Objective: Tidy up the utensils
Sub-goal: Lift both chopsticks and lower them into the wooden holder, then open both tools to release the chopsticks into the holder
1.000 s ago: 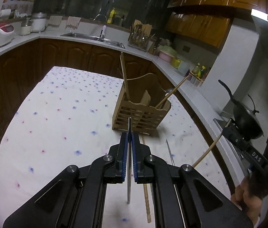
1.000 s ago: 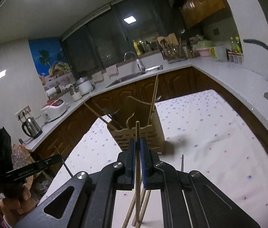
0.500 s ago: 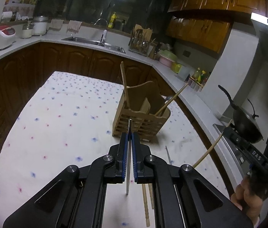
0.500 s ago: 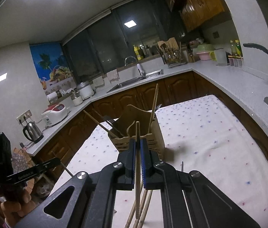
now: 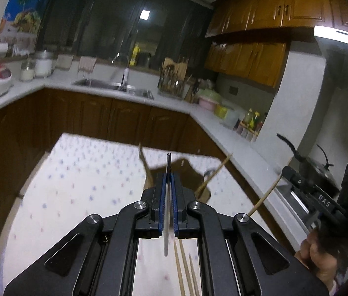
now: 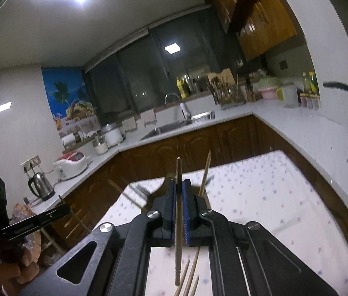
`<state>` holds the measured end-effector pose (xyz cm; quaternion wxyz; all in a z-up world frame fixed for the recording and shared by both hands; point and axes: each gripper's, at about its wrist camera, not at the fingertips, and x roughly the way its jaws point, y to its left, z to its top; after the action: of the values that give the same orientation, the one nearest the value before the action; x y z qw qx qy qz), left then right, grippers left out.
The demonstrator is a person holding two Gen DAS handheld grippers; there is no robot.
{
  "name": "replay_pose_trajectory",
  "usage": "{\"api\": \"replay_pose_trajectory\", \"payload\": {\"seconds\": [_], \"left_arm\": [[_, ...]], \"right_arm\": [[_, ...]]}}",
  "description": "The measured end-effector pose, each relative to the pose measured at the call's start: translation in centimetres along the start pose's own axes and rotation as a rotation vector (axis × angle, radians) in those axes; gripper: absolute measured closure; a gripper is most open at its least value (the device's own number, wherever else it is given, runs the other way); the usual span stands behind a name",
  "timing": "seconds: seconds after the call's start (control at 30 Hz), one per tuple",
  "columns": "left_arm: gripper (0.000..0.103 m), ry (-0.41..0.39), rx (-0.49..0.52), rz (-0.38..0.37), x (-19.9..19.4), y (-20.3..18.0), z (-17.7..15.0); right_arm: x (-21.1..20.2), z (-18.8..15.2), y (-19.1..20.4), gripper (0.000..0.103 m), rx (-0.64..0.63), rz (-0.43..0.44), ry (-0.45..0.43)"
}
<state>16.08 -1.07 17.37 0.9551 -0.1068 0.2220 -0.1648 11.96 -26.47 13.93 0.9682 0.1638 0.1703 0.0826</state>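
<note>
My left gripper [image 5: 168, 176] is shut on a thin metal chopstick [image 5: 167, 212] that runs up between its blue pads and hangs above the table. My right gripper [image 6: 179, 182] is shut on a wooden chopstick [image 6: 178, 212], also lifted. The wooden utensil holder [image 5: 193, 172] stands on the table just beyond both grippers, largely hidden by their fingers; chopsticks lean out of the holder [image 6: 153, 197]. In the left wrist view the right gripper [image 5: 322, 197] shows at the right edge. The left gripper [image 6: 25, 224] shows at the left of the right wrist view.
Loose wooden chopsticks [image 5: 183, 266] lie on the flowered tablecloth [image 5: 80, 185] under the grippers. A white counter [image 6: 309, 133] wraps around the table, with a sink [image 5: 114, 86], a rice cooker [image 6: 71, 164], a kettle [image 6: 40, 185] and a wok [image 5: 317, 170].
Both grippers have risen with their chopsticks, and the views have tilted upward. The holder now sits lower in each picture, behind the fingers.
</note>
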Motion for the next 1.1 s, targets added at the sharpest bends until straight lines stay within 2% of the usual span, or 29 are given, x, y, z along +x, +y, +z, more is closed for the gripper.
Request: {"api": "replay_pose_trajectory", "payload": {"seconds": [0.27,0.43,0.67,0.9,1.1], "left_arm": [[0.099,-0.131,0.014,0.014,2.6,-0.5,5.7],[0.099,-0.153,-0.024,0.047,6.2,0.6,7.0],[0.099,-0.091,-0.074,0.069,11.2,2.1,5.0],[0.099,-0.003,-0.061,0.101,14.5,2.4,2.0],[0.099,0.04,-0.017,0.104,15.7,1.7,0.8]], "right_arm": [[3.3,4.5,-0.1,0.098,-0.002,-0.024,-0.108],[6.0,6.1,-0.5,0.098,-0.004,-0.059,-0.153],[10.1,3.9,-1.6,0.098,0.006,-0.091,-0.115],[12.5,0.2,-2.5,0.098,-0.002,-0.112,-0.052],[13.4,-1.1,-3.4,0.098,0.013,-0.113,0.008]]}}
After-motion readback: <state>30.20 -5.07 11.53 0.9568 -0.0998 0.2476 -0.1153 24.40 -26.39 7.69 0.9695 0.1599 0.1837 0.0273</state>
